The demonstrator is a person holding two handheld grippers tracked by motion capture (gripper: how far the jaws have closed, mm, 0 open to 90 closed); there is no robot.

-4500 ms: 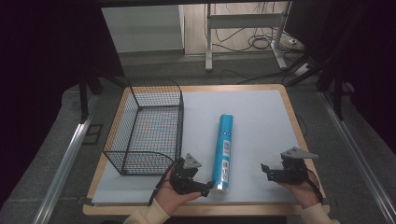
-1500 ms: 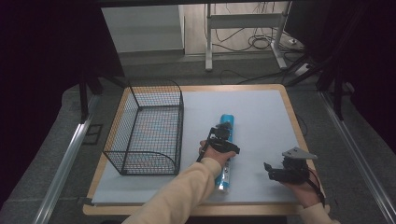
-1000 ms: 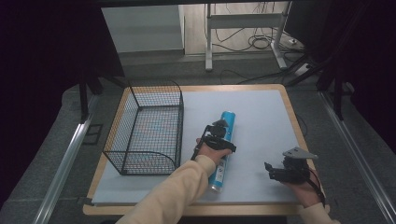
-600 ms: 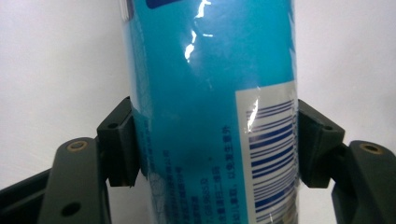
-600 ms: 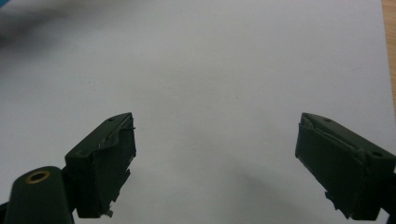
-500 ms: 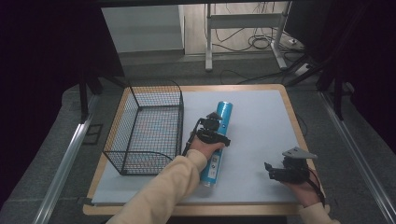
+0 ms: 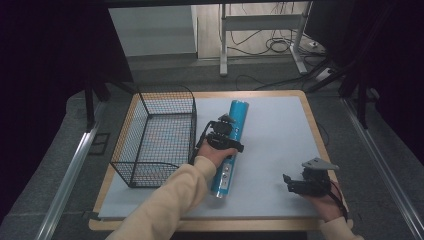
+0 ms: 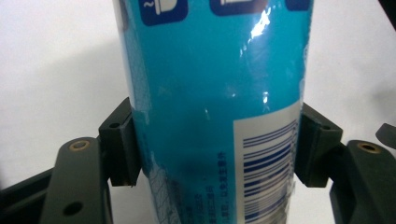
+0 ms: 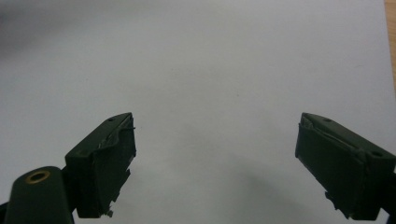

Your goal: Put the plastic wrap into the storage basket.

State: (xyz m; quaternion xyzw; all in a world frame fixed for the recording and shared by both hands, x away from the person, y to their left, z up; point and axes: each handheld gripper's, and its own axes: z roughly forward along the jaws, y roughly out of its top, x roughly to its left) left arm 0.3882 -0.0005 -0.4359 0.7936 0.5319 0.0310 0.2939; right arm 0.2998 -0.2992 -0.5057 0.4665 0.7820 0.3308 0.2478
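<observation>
The left gripper [image 7: 223, 136] sits over the middle of the table [image 7: 280, 135], its jaws closed on the blue tube [image 7: 231, 145]; in the left gripper view the two black pads [image 8: 122, 140] press against either side of the tube [image 8: 215, 93], with a barcode and small print showing on its lower right; the tube lies lengthwise, one end pointing toward the far edge of the table and the other toward the near edge, and whether it is lifted off the surface or resting on it cannot be told; a black wire basket [image 7: 155, 137] stands along the left edge of the table, just beside the tube and the left hand [image 7: 212, 152]; the right gripper [image 7: 292, 184] is held near the near right corner of the table, well apart from the tube; in the right gripper view its jaws stand wide apart over the bare white surface [image 9: 210, 70] with nothing between them; a strip of wooden rim shows at the upper right of that view
</observation>
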